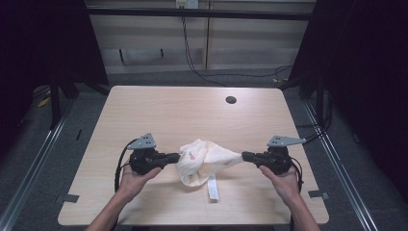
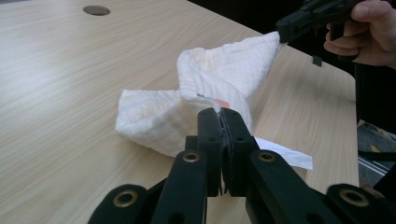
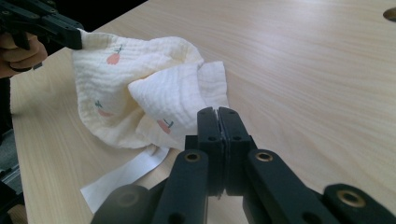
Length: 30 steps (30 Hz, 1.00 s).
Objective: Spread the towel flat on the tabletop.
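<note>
A cream cloth (image 1: pixel 204 161) with small pink fruit prints hangs stretched between the two grippers over the near half of the wooden table (image 1: pixel 192 110). The left gripper (image 1: pixel 179 156) pinches the cloth's left corner, and the right gripper (image 1: pixel 243 156) pinches its right corner; each pair of jaws is pressed together on the fabric.

In the left gripper view, the left gripper (image 2: pixel 220 112) has its jaws closed tight, and the bit of cloth (image 2: pixel 205 88) caught between them is hidden behind the black tips. The right gripper (image 2: pixel 281 33) sits beyond the cloth at the top right, partly cut off by the frame edge, with fingers (image 2: pixel 369 28) wrapped round it.

In the right gripper view, the right gripper (image 3: pixel 218 111) likewise covers its own grip point, so the fabric's edge there is hard to make out. The cloth (image 3: pixel 140 88) bunches in folds, and its lower part seems to rest on the table, though the folds hide exactly where it touches. The left gripper (image 3: pixel 77 39) holds the cloth's far corner at the upper left.

A white label strip (image 1: pixel 212 187) trails from the cloth's underside onto the table, nearer the person than the cloth. A dark round hole (image 1: pixel 231 100) lies in the table well beyond the cloth.
</note>
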Motion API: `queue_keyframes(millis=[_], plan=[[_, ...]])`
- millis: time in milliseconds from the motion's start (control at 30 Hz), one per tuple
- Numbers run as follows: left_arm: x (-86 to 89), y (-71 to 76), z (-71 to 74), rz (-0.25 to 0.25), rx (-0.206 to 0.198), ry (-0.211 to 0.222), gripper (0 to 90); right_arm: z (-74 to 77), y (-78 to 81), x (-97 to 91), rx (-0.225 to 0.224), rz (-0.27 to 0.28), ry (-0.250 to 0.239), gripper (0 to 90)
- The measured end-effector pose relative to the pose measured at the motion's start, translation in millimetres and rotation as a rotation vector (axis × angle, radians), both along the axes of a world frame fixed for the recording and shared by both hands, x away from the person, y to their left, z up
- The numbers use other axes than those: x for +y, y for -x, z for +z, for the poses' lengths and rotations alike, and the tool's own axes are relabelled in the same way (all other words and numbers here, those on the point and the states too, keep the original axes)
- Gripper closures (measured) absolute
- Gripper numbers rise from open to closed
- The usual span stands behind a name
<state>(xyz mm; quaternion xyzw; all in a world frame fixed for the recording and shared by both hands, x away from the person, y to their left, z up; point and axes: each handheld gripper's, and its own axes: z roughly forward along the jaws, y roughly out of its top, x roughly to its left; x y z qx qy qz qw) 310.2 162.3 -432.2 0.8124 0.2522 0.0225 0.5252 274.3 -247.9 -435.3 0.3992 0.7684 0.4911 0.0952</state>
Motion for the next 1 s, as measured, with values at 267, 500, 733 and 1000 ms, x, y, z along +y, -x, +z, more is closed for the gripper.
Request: queue_keyframes(millis=[267, 500, 733, 1000], plan=[[19.1, 2.6, 18.5, 0.033, -0.040, 0.048, 88.2, 19.5, -2.9, -1.4, -0.014, 0.024, -0.028, 89.3], [31.2, 2.9, 31.1, 0.038, -0.062, 0.081, 88.2, 49.9, -5.5, -6.7, -0.039, 0.033, -0.027, 89.3], [34.5, -5.6, 36.9, 0.046, -0.051, 0.105, 88.2, 68.1, -12.1, -7.8, -0.046, 0.041, -0.053, 89.3], [41.2, -8.0, 58.6, 0.061, -0.085, 0.127, 88.1, 94.4, -11.0, -10.8, -0.104, 0.042, -0.066, 89.3]])
